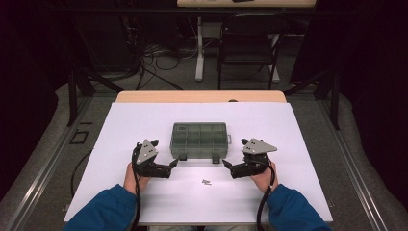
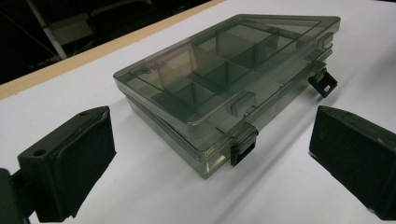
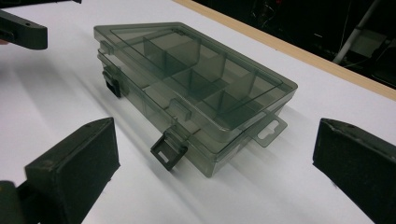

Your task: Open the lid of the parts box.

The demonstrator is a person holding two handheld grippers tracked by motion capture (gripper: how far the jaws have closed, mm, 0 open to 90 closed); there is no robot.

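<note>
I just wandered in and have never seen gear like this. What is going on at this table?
A person in blue sleeves holds a two-jaw gripper in each hand. The left gripper and right gripper sit at the near corners of a smoky clear compartment box on the white table, both open and holding nothing. The lid is down, both front latches flipped loose. A few small parts lie nearby.

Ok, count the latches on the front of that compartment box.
2. One latch sits near the box's front corner by the left gripper; the other latch, flipped open, sits near the corner by the right gripper.
</note>
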